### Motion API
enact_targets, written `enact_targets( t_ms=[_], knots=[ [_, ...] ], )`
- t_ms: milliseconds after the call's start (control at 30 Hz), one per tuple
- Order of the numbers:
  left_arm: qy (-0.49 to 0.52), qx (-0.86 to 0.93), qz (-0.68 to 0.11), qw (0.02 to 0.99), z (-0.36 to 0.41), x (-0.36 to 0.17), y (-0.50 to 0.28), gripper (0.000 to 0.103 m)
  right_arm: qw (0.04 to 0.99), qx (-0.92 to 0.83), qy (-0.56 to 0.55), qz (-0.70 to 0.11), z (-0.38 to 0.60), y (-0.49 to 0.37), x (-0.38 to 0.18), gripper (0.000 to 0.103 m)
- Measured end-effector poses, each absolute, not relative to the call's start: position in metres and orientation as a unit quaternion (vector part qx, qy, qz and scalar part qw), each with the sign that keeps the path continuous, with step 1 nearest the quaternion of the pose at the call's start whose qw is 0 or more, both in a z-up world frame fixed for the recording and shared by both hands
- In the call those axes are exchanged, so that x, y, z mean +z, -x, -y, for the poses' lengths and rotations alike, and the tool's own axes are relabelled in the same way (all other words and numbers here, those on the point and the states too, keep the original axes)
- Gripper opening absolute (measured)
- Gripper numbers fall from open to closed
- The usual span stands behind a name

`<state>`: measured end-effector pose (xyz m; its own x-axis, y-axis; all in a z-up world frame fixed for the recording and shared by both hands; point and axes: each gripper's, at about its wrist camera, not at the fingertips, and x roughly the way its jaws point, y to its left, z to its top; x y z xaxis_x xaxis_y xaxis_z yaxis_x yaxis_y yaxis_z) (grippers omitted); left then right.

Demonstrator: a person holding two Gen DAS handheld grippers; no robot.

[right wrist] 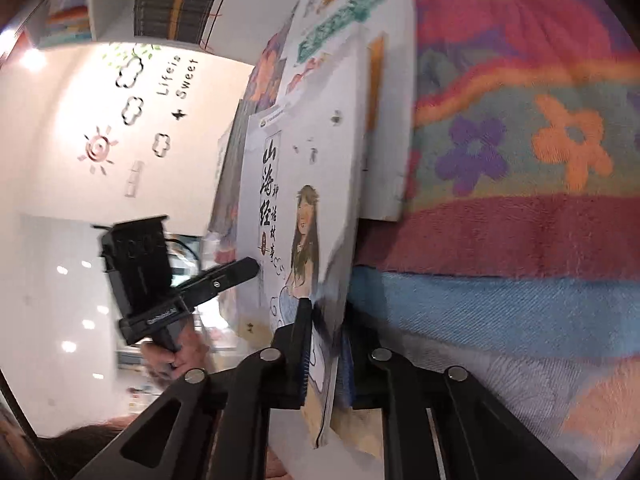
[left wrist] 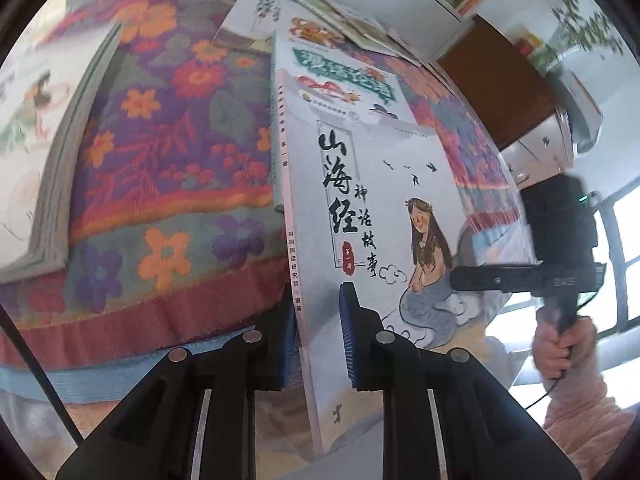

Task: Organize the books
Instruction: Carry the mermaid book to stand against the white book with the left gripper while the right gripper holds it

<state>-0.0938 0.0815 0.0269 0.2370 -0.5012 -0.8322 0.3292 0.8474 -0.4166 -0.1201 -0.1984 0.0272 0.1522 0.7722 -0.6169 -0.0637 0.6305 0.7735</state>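
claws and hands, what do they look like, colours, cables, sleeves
Each claw, the left claw and right claw, has black angular arms with silver round pivots and ribbed blue pads. Handles are black, boxy on top. A thin black cable trails below the right hand, above a fuzzy pink sleeve.

The white book (left wrist: 384, 216) bears the black brush title 山海经 on its cover, with smaller 神话故事 beside it; its spine reads 叫叫阅读研究院 编著. A wall sticker (right wrist: 178, 80) reads "Life is Sweet"
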Motion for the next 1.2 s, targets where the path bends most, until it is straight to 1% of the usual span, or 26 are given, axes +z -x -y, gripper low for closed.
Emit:
enact_targets(
  t_ms=[167, 267, 600, 667, 933, 1133, 1200],
  knots=[
    [0.091, -0.298, -0.542, 0.781, -0.091, 0.038, 0.098, 0.017, 0.737, 0.302, -0.243, -0.554, 0.179, 0.134, 0.073, 0.012],
    [0.083, -0.302, -0.522, 0.793, -0.098, 0.052, 0.102, 0.017, 0.748, 0.306, -0.216, -0.548, 0.168, 0.141, 0.09, 0.012],
    [0.067, -0.334, -0.476, 0.811, -0.127, 0.085, 0.104, 0.017, 0.774, 0.317, -0.177, -0.519, 0.148, 0.152, 0.12, 0.012],
    [0.067, -0.331, -0.465, 0.818, -0.138, 0.092, 0.103, 0.017, 0.782, 0.318, -0.154, -0.513, 0.123, 0.147, 0.132, 0.013],
    [0.08, -0.31, -0.425, 0.847, -0.185, 0.126, 0.087, 0.017, 0.793, 0.342, -0.128, -0.488, 0.079, 0.121, 0.16, 0.013],
    [0.098, -0.266, -0.399, 0.872, -0.231, 0.145, 0.068, 0.017, 0.795, 0.375, -0.095, -0.467, 0.03, 0.082, 0.182, 0.013],
    [0.108, -0.244, -0.395, 0.879, -0.249, 0.148, 0.061, 0.017, 0.785, 0.393, -0.109, -0.466, 0.016, 0.061, 0.18, 0.013]
  ],
)
